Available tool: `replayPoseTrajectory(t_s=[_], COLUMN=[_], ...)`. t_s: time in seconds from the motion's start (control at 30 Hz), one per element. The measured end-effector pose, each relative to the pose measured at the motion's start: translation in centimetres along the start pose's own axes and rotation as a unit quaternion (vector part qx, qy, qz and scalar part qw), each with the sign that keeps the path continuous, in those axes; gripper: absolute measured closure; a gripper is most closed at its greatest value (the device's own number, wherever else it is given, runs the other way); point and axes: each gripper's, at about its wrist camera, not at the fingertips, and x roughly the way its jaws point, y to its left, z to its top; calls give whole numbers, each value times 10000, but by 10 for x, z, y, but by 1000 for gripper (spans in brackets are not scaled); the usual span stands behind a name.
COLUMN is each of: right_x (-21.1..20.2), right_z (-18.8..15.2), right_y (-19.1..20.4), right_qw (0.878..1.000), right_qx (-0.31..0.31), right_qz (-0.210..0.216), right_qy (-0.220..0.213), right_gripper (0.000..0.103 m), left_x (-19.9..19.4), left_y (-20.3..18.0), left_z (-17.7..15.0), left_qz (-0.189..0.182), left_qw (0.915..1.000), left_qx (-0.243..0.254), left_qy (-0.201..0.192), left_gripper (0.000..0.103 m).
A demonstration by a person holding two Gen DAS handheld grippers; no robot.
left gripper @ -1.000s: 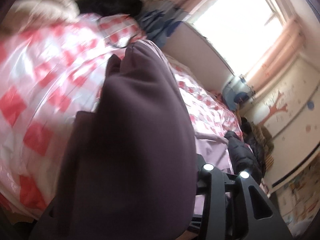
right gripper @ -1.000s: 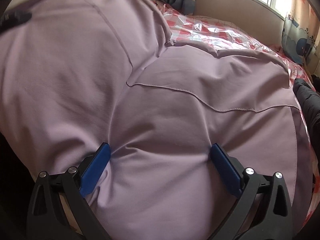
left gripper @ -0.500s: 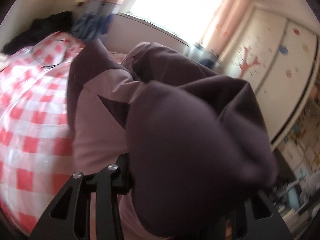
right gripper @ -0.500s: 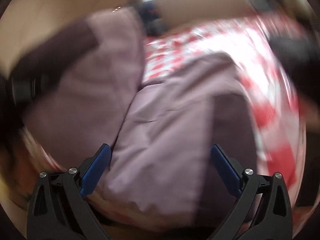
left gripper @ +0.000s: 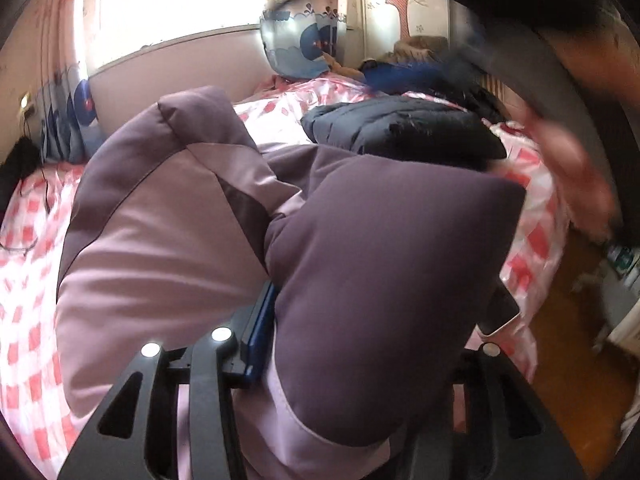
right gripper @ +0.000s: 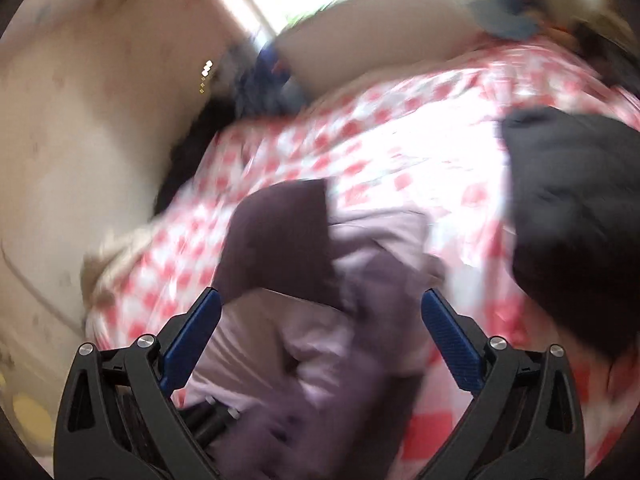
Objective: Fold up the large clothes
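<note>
A large padded jacket in light lilac and dark purple (left gripper: 168,240) lies bunched on a bed with a red-and-white checked cover (left gripper: 24,264). My left gripper (left gripper: 372,320) has a thick dark purple fold of the jacket (left gripper: 384,248) between its fingers; the fold hides the right finger, and the blue left pad (left gripper: 262,332) presses against it. In the blurred right wrist view the jacket (right gripper: 320,288) lies below my right gripper (right gripper: 320,312), which is open and empty above it.
A black padded jacket (left gripper: 400,128) lies on the bed beyond the lilac one; it also shows in the right wrist view (right gripper: 572,208). Blue patterned pillows (left gripper: 304,48) lean on the headboard under the window. Wooden floor (left gripper: 568,352) is to the right of the bed.
My right gripper has lifted off the jacket and swung away, staying open. My left gripper has swung round with the purple fold, now facing the window and the black jacket.
</note>
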Motion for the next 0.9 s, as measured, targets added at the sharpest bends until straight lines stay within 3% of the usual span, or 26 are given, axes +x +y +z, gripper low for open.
replayPoseTrajectory(t_s=[0.1, 0.17, 0.2, 0.27, 0.43, 0.53, 0.6, 0.67, 0.9], right_x=[68, 109, 124, 135, 141, 135, 139, 138, 140], right_z=[14, 11, 8, -15, -35, -46, -50, -51, -43], right_y=[13, 0, -10, -34, -57, -72, -83, -86, -88], right_qw=[9957, 9893, 9894, 9903, 9944, 9951, 9944, 9947, 9929], right_qx=[-141, -210, -63, 493, 766, 885, 964, 888, 365], right_qz=[-147, -684, -606, -396, -287, -79, 26, 13, 37], right_qy=[902, 1272, 1315, 1238, 673, 423, 435, 519, 1133], right_gripper=[6, 6, 6, 6, 6, 6, 6, 7, 7], left_x=[-2, -5, -8, -16, -40, -54, -63, -76, -88], left_y=[-4, -4, -2, 10, 27, 34, 33, 35, 68], left_z=[-4, -7, -9, -9, -8, -8, -11, -18, -1], left_qz=[120, 98, 74, -14, -327, -454, -524, -585, 4], left_qw=[9995, 9993, 9992, 9990, 9977, 9973, 9972, 9975, 9997], left_qx=[272, 341, 356, 390, 206, 104, 114, 94, -246], left_qy=[56, 134, 159, 220, 565, 565, 525, 384, -35], left_gripper=[55, 51, 51, 49, 49, 49, 46, 36, 23])
